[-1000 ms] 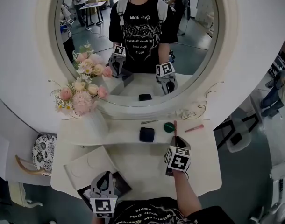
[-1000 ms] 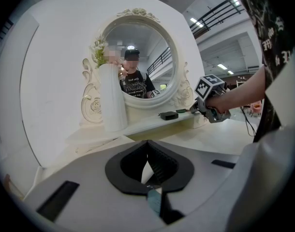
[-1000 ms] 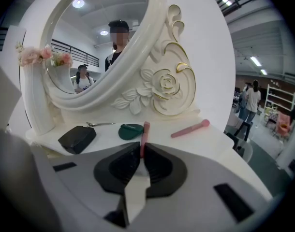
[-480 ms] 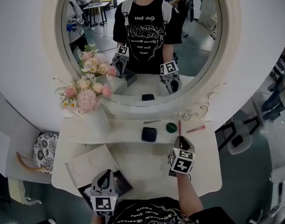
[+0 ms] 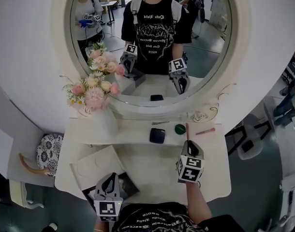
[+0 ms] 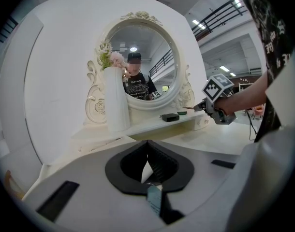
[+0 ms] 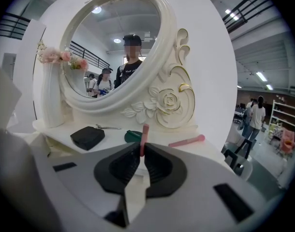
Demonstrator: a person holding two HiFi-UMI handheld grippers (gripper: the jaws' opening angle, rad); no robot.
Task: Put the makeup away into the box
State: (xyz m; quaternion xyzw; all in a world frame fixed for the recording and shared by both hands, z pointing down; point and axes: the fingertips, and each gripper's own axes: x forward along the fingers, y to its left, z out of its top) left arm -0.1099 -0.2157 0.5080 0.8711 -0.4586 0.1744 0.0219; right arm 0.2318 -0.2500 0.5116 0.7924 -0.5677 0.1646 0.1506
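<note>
White dressing table (image 5: 138, 170) carries everything; box (image 5: 127, 186) sits at its near-left corner, white lid (image 5: 92, 166) open beside it, dark inside mostly hidden, contents can't be told; left gripper (image 6: 147, 144) by the box, jaws together, nothing between; right gripper (image 7: 140, 149) clamped on upright pink stick (image 7: 144, 134) near the shelf, well apart from box; black compact (image 5: 157, 135), green disc (image 5: 180, 128), second pink stick (image 5: 205, 131), thin metal tool (image 5: 159, 123) all unpacked; early stage, I'd say.

Bright, even overhead light from ceiling lamps (image 7: 260, 75); soft shadows, fisheye bending, dark vignetted corners.
</note>
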